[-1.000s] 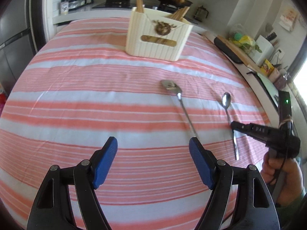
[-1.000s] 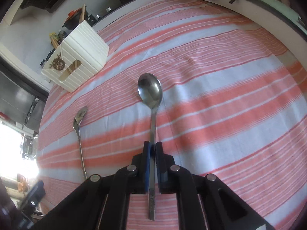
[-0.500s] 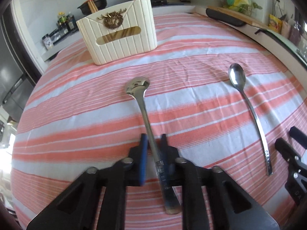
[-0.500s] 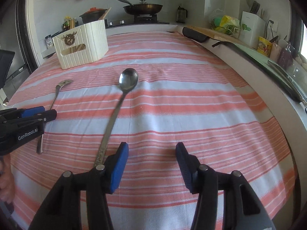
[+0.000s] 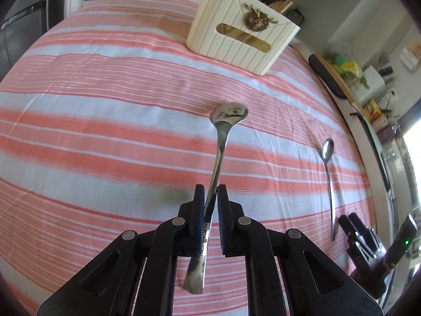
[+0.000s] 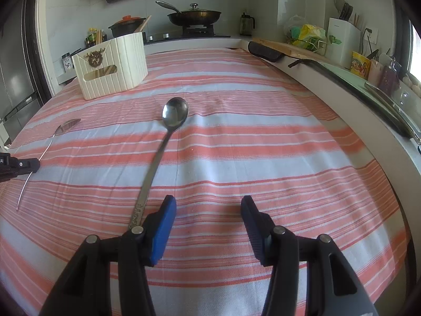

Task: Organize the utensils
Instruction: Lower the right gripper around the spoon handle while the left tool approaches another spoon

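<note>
While left gripper (image 5: 210, 192) clamps one spoon (image 5: 219, 142), another spoon (image 6: 163, 144) lies.

A tabletop (image 6: 263, 158) covered by a cloth striped in coral, white and pale blue carries the things. A cream ribbed utensil holder (image 6: 110, 71) with a slot in its front and a bronze ornament stands on it toward the far side. A long-handled steel spoon (image 6: 163, 147) lies flat on the cloth, bowl toward the holder, well apart from it. The cloth shows slight wrinkles around the spoon's bowl.
</note>
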